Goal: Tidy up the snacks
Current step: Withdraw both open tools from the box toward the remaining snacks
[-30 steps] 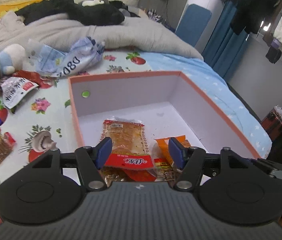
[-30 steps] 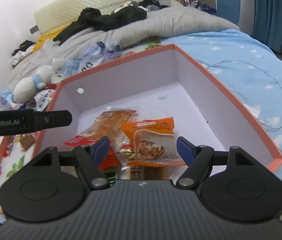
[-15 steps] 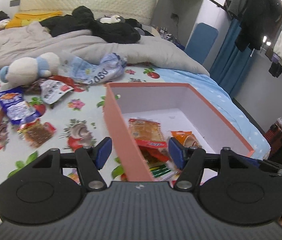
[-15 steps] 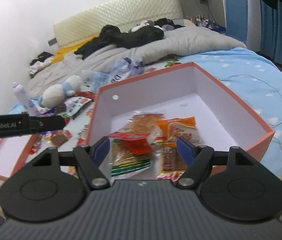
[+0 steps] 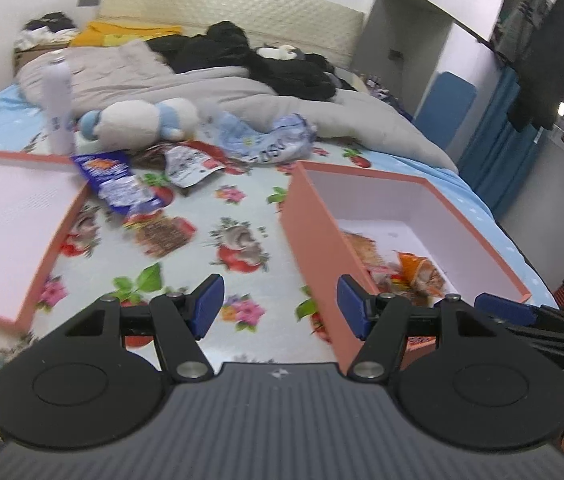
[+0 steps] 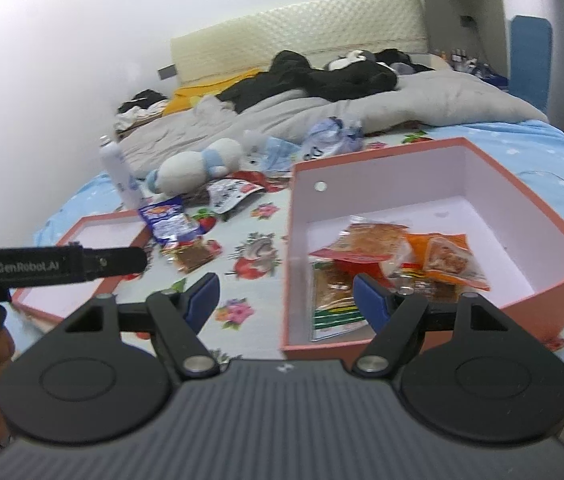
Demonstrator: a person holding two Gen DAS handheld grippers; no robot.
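While both pairs of blue pads stand apart with nothing between them, the left gripper (image 5: 280,306) now hangs over the flowered sheet (image 5: 238,216) outside the box (image 5: 313,248), and the right gripper (image 6: 283,300) straddles the box's near left corner. A second ago both looked straight down into the box, pads framing the packets (image 6: 385,256) on its floor; half a second ago the left one sat over the box's left wall. Both have pulled back and swung left, so the views take in far more of the bed.

That reads as a drop finished and a fresh pick starting. Several packets lie inside the box, at its near end. Loose snacks wait on the sheet to its left: a blue bag (image 5: 116,186), a brown bar (image 5: 164,234) just below it, a white-and-red pouch (image 5: 190,164) further back. The shallow lid (image 5: 10,224) lies left of them, empty as far as shown. A plush toy (image 5: 142,124) and a white bottle (image 5: 56,108) sit behind the pile.
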